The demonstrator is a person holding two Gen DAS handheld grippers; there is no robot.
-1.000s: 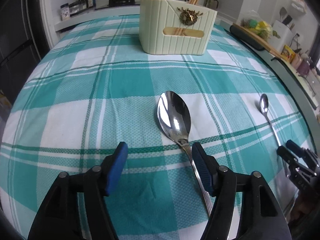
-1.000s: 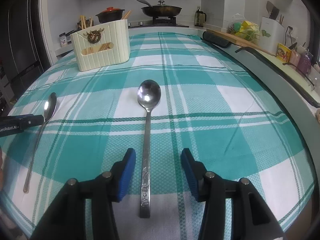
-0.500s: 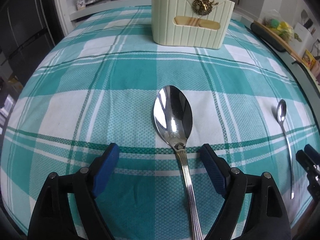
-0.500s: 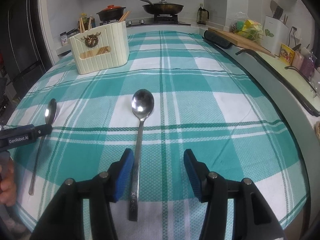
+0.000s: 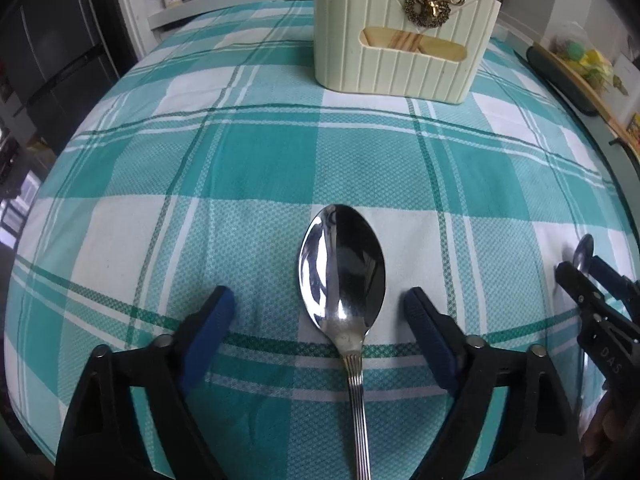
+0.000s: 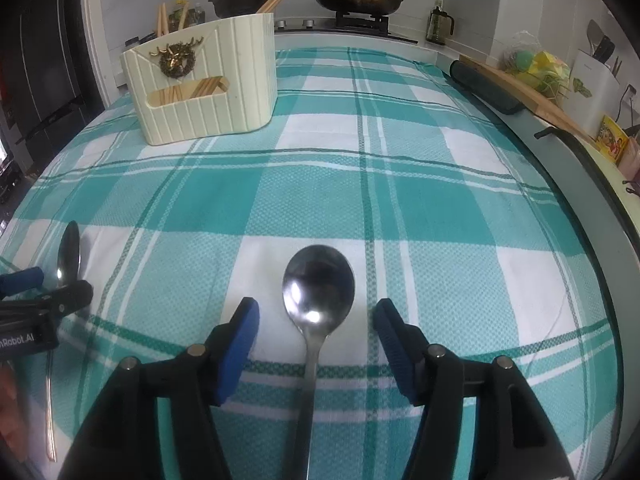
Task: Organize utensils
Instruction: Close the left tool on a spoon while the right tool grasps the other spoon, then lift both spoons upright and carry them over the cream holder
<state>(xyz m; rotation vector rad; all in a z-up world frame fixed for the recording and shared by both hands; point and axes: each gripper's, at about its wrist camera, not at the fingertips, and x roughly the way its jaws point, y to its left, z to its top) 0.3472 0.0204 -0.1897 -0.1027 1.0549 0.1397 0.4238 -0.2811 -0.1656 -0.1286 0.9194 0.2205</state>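
Left gripper [image 5: 318, 306] closing astride a spoon [image 5: 342, 270] untouched, right gripper [image 6: 316, 318] opening astride another spoon [image 6: 318, 288], cream holder [image 5: 404, 36] at twelve o'clock

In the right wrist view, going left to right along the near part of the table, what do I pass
left gripper over an oval-bowled spoon → right gripper's left finger → round-bowled spoon → right gripper's right finger.

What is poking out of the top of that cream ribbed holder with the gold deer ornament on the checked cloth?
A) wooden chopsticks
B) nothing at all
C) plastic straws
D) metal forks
A: light wooden chopsticks stick up above the rim of the cream ribbed holder, and more wooden sticks show through its front window.
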